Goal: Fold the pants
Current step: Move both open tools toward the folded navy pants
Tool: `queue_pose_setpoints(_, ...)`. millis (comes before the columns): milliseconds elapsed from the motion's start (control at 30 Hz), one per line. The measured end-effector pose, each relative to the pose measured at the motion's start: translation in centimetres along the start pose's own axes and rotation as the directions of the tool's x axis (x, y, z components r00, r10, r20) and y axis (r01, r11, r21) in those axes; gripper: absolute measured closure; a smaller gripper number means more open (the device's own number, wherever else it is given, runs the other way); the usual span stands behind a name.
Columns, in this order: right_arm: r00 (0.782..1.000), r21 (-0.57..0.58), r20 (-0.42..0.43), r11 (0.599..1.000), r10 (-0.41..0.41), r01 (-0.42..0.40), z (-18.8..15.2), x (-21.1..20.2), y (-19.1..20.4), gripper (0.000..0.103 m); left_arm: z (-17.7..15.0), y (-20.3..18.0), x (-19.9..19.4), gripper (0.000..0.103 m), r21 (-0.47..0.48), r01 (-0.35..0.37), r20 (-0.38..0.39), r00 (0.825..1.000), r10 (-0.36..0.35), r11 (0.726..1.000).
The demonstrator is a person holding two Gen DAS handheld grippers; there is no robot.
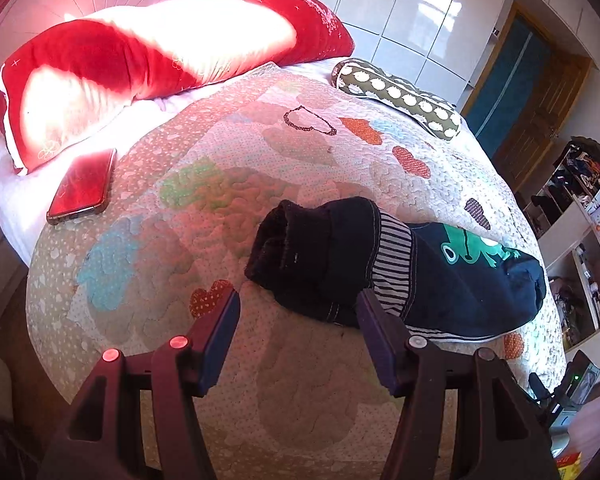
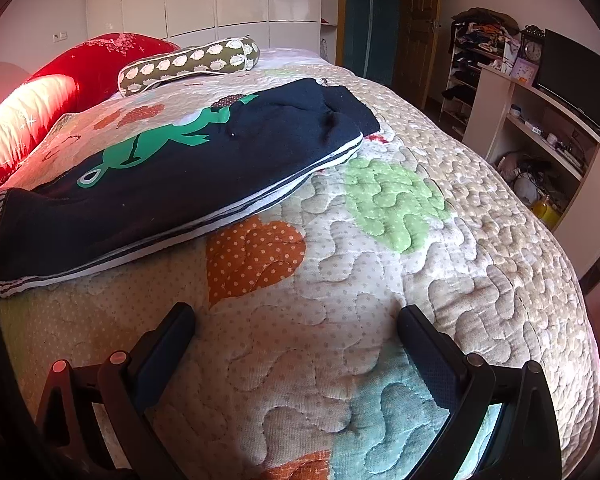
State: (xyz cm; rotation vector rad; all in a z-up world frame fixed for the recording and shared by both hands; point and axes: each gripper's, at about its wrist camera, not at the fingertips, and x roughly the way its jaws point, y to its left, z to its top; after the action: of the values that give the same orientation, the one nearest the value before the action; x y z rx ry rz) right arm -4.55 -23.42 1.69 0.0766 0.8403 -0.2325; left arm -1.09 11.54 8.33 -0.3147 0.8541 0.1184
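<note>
Dark navy pants [image 1: 440, 276] with a green frog print and a striped band lie folded on the quilted bed [image 1: 300, 380], one end rolled over on itself. They also show in the right wrist view [image 2: 172, 184], stretched from the left edge toward the far middle. My left gripper [image 1: 298, 300] is open and empty, hovering just in front of the pants' near edge. My right gripper [image 2: 296, 316] is open and empty above bare quilt [image 2: 380, 280], to the right of the pants.
A red phone [image 1: 82, 188] lies on the bed's left side. A red pillow [image 1: 140, 68] and a spotted bolster [image 1: 400, 98] sit at the head. A desk with shelves [image 2: 540, 120] and a shoe rack stand to the right of the bed.
</note>
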Motion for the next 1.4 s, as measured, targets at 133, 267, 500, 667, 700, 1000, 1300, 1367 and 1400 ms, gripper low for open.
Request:
queue_pose_setpoints(133,1.000,0.001,0.007,1.000,-0.005,0.005,-0.2,-0.1,0.0,0.000,-0.9,-1.0,0.1,0.043,0.052,0.003,-0.005,1.000,-0.003,0.999)
queue_pose_setpoints(267,1.000,-0.002,0.014,1.000,-0.011,0.011,-0.2,-0.1,0.1,0.000,-1.9,-2.7,1.1,0.043,0.117,-0.016,-0.021,1.000,0.019,0.993)
queue_pose_setpoints(500,1.000,-0.030,0.002,0.999,-0.029,0.029,0.3,-0.3,0.5,0.001,-2.3,-3.6,2.4,0.043,0.154,-0.026,-0.058,0.998,0.035,0.988)
queue_pose_setpoints(667,1.000,-0.037,0.019,0.999,0.025,-0.024,2.1,-1.4,1.0,0.011,-2.0,-3.0,3.1,0.043,0.137,-0.024,-0.075,0.997,0.034,0.990)
queue_pose_setpoints(700,0.998,-0.043,0.026,0.998,0.055,-0.054,2.8,-1.6,1.2,0.012,-1.9,-2.7,3.3,0.043,0.124,-0.013,-0.086,0.996,0.023,0.992)
queue_pose_setpoints(1000,0.937,0.005,0.004,0.937,0.349,-0.349,6.3,2.4,3.0,0.012,0.3,0.6,4.2,0.043,-0.120,0.224,-0.179,0.954,-0.243,0.967)
queue_pose_setpoints(1300,0.928,-0.003,-0.001,0.928,0.372,-0.372,5.5,3.5,3.2,0.008,1.3,0.0,6.2,0.043,-0.264,0.411,-0.195,0.863,-0.465,0.873)
queue_pose_setpoints(1367,0.928,-0.005,0.001,0.928,0.373,-0.373,5.3,3.5,3.2,0.008,1.3,-0.5,7.0,0.044,-0.274,0.409,-0.207,0.859,-0.469,0.871)
queue_pose_setpoints(1400,0.927,-0.004,0.002,0.927,0.375,-0.375,5.3,3.5,3.1,0.008,1.4,-0.6,7.3,0.044,-0.275,0.404,-0.214,0.859,-0.465,0.872)
